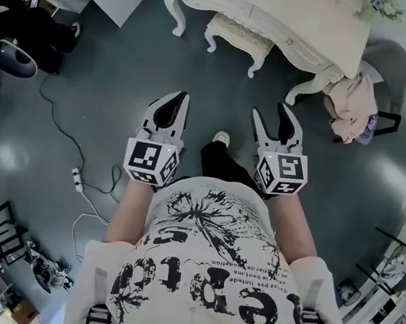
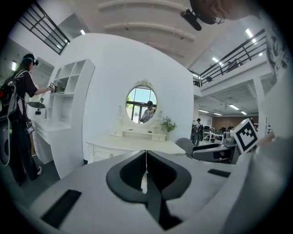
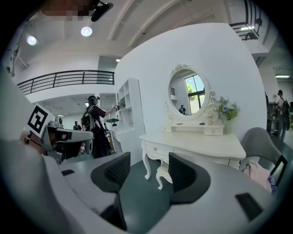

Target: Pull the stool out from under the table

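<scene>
The person stands on the dark floor (image 1: 126, 72) facing a white dressing table (image 1: 298, 21) at the far side. Both tools are held out level in front of the body, which reads as an approach posture rather than a reach, since nothing is within grasp. The left gripper (image 1: 181, 99) has its fingers pressed together tip to tip; its own view shows only a hairline seam where the pads meet, with nothing caught in it. The right gripper (image 1: 271, 113) has its fingers spread around an empty gap, probably readied because it is the one to take hold. The stool (image 1: 239, 39) sits tucked beneath the table, its cushioned seat partly under the tabletop's near edge and its curved legs on the floor. It is well apart from both grippers, farther off and roughly on a line between the two. In the right gripper view it appears through the gap between the spread fingers, low under the table, so that tool seems aimed at it. Right of the table stands a grey chair (image 1: 396, 68) with a pink cloth (image 1: 353, 96) draped on it, close to the table's right leg. A cable (image 1: 61, 134) trails on the floor at the left, off the direct path. By my judgement the pull has not begun, and the stretch of floor to the stool has to be crossed first.
</scene>
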